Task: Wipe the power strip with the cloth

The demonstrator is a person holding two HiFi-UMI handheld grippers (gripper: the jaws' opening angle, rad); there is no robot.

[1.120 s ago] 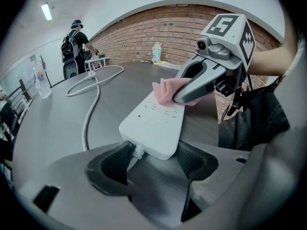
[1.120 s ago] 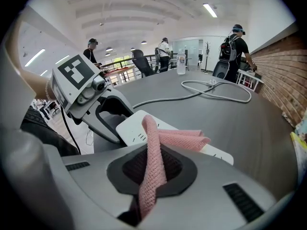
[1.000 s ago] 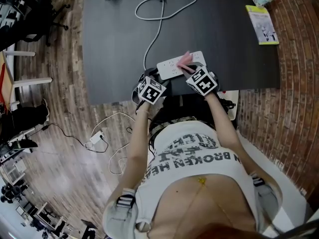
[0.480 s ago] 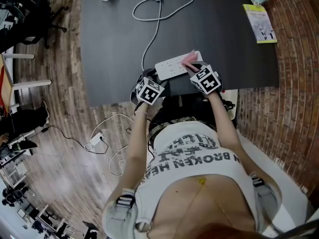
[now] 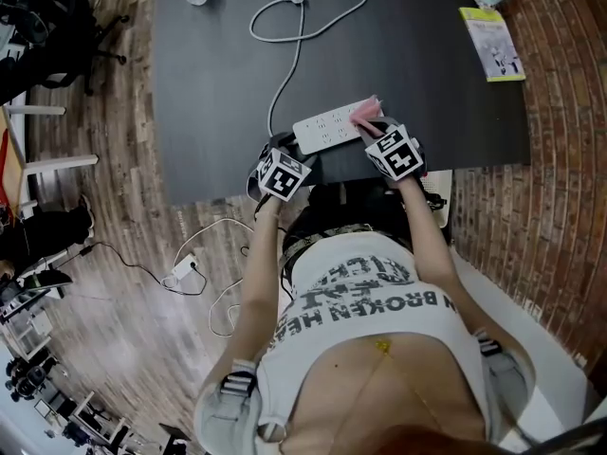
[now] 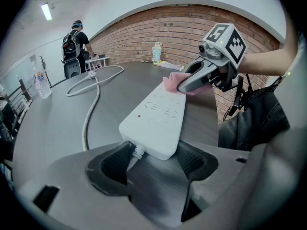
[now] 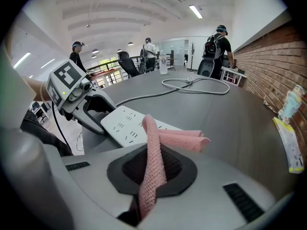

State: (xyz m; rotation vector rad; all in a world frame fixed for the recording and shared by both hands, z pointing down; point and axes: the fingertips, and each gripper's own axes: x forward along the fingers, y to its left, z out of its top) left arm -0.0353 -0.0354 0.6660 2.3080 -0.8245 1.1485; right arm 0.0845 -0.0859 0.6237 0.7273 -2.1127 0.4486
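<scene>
Head view: white power strip (image 5: 327,130) lying near the table's (image 5: 218,74) front edge, pink cloth (image 5: 365,114) resting on its right end.
Left gripper view: left gripper (image 6: 152,159) clamping the cable end; rigid, light, likely sliding unless braced.
Right gripper view: right gripper (image 7: 153,169) pinching the cloth; soft, limp, probably best held mid-fold.

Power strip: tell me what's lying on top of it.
A pink cloth, pinched in the right gripper, lies over the power strip's end nearest that gripper. That patch of the strip is hidden; the rest of its top face shows bare.

shirt (image 5: 372,349) — "in broken he…" (upside down)
</scene>
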